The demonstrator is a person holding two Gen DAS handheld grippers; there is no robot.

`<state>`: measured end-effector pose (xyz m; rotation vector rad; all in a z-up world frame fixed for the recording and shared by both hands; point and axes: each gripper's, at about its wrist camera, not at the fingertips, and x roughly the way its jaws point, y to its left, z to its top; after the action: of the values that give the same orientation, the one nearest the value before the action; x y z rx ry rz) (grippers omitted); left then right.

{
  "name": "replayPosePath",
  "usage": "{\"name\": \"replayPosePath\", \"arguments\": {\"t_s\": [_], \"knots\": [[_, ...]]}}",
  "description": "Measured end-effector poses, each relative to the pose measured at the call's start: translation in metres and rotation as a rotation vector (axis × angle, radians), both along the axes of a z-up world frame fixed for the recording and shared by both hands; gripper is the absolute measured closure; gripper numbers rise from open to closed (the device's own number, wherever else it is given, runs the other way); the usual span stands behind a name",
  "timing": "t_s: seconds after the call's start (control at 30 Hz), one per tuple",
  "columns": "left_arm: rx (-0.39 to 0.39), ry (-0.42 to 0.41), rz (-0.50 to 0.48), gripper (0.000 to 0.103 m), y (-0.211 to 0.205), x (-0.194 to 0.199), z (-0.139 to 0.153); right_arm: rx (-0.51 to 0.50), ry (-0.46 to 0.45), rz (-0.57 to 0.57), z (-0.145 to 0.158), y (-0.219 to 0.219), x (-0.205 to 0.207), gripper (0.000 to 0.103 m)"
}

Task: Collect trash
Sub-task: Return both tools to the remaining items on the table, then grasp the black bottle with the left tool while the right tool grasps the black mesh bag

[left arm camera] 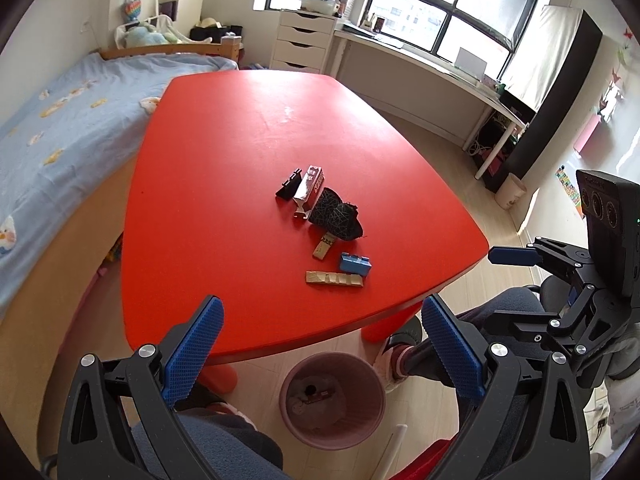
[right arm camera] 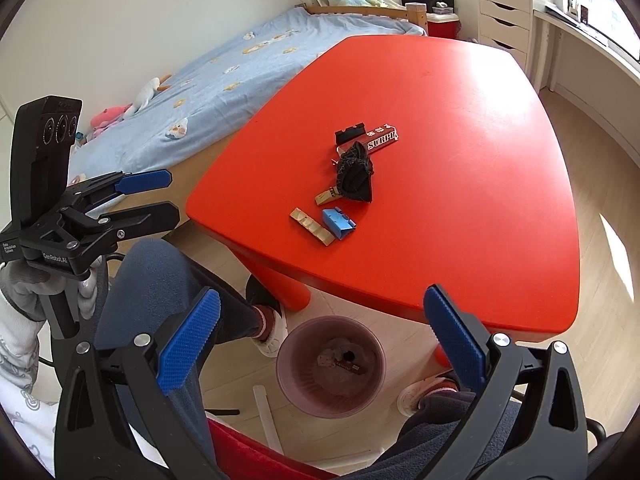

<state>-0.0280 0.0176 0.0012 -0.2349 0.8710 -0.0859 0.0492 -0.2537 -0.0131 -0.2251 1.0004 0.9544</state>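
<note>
On the red table (left arm camera: 224,184) (right arm camera: 460,208) lies a small heap: a black plastic piece (left arm camera: 289,188) (right arm camera: 349,133), a red wrapper box (left arm camera: 309,190) (right arm camera: 383,140), a crumpled black cloth (left arm camera: 338,219) (right arm camera: 355,174), a beige strip (left arm camera: 335,278) (right arm camera: 312,226), a small beige piece (left arm camera: 322,247) (right arm camera: 326,197) and a blue block (left arm camera: 355,264) (right arm camera: 338,223). A pink waste bin (left arm camera: 332,400) (right arm camera: 331,366) with some trash stands on the floor under the near edge. My left gripper (left arm camera: 322,354) (right arm camera: 160,196) and right gripper (right arm camera: 320,346) (left arm camera: 516,257) are both open, empty, held short of the table above the bin.
A bed (left arm camera: 60,120) with a blue sheet runs along the table's left side. A white drawer unit (left arm camera: 302,40) and a long white desk (left arm camera: 420,68) stand under the window. The person's knees (right arm camera: 160,276) and feet are beside the bin.
</note>
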Motion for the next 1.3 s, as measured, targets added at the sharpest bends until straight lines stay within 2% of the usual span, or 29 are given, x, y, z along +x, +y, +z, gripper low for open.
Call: {"name": "replayPosePath", "arguments": {"t_s": [0.13,0.27,0.57,0.87,1.13,1.3], "knots": [[-0.006,-0.005,-0.003,0.008,0.01,0.022,0.005,0.007,-0.004,0.005,0.005,0.013,0.017,0.003],[0.025,-0.012,-0.018,0.008,0.016,0.047,0.01,0.001,-0.006,0.018,0.005,0.028,0.033,0.003],[0.056,0.017,-0.076,0.008,0.029,0.103,0.007,-0.029,0.017,0.024,-0.009,0.054,0.065,0.003],[0.049,0.084,-0.138,0.008,0.033,0.151,-0.014,-0.058,0.035,0.027,-0.024,0.074,0.082,0.003],[0.062,0.139,-0.182,0.008,0.024,0.174,-0.036,-0.066,0.068,0.025,-0.038,0.086,0.092,0.004],[0.068,0.166,-0.199,0.008,0.024,0.183,-0.05,-0.067,0.085,0.021,-0.044,0.091,0.099,0.015]]}}
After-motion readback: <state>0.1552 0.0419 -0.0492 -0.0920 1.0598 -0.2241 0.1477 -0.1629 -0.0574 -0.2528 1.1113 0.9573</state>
